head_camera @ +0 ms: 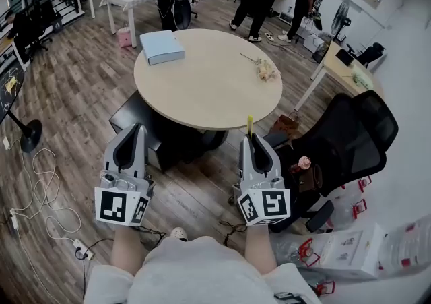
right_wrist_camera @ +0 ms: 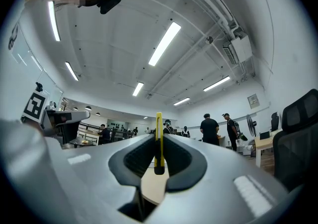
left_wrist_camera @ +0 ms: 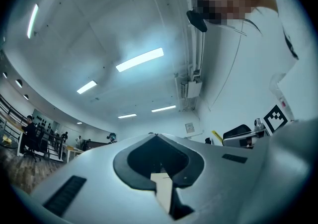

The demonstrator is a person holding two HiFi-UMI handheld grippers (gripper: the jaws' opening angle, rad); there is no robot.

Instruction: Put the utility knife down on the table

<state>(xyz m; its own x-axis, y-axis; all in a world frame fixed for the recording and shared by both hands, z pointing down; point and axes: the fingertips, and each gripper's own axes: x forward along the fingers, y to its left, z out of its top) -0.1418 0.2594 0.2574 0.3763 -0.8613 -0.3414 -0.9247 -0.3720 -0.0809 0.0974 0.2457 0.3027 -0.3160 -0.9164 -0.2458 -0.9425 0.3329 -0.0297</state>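
The right gripper (head_camera: 250, 138) was clamped on the utility knife (head_camera: 249, 124), a thin yellow strip pinched between its jaws. The knife's long axis ran along the jaws, with its free end poking out beyond their tips. The left gripper (head_camera: 138, 131) was level with the right one, jaws together on nothing. Straight ahead of the knife tip lay the near edge of the round table (head_camera: 202, 90). The tabletop was bare there, so the right gripper probably needed only a short forward reach. A blue box (head_camera: 161, 46) sat at the far left of the table. A black office chair (head_camera: 350, 134) stood to the right on the wooden floor (head_camera: 81, 87).
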